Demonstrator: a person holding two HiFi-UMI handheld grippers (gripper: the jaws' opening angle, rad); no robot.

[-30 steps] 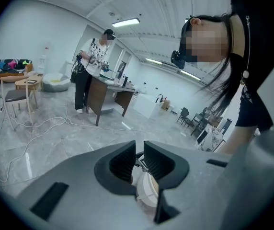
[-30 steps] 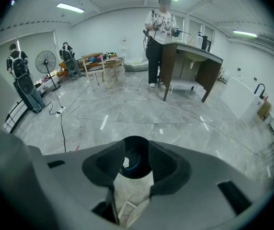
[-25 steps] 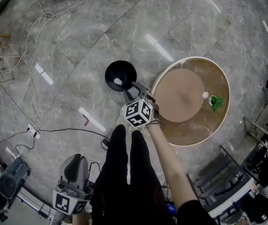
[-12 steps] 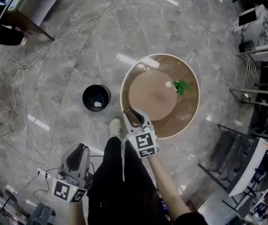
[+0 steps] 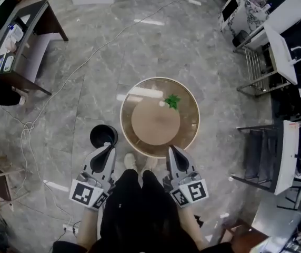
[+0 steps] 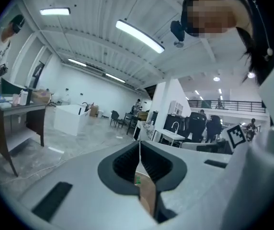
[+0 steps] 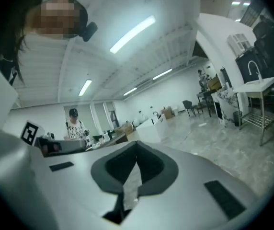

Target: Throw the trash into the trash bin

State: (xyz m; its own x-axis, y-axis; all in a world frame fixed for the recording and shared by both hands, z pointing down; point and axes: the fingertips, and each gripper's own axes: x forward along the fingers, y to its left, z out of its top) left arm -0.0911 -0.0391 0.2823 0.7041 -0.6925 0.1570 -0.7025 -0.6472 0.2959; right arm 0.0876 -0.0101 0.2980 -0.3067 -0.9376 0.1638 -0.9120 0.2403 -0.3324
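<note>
Now you stand at the near edge of the round bench (image 5: pixel 190 133) with both grippers held close to your body and pointing roughly level. That looks like a rest pose between trips, not a reach. Your left gripper (image 5: pixel 110 148) has its fingers (image 6: pixel 126 164) pressed together with nothing caught between them. Your right gripper (image 5: pixel 172 148) is likewise closed and empty, its fingers (image 7: pixel 120 167) meeting along one seam. The black trash bin (image 5: pixel 92 135) stands on the floor just left of the bench, partly behind the left gripper, near enough that a drop should need only a short swing. A pale scrap seems to lie inside it, though it is too small to be sure. A green crumpled thing (image 5: pixel 172 100) sits on the far side of the bench, well apart from both grippers; if it counts as trash, it is what remains to fetch
</note>
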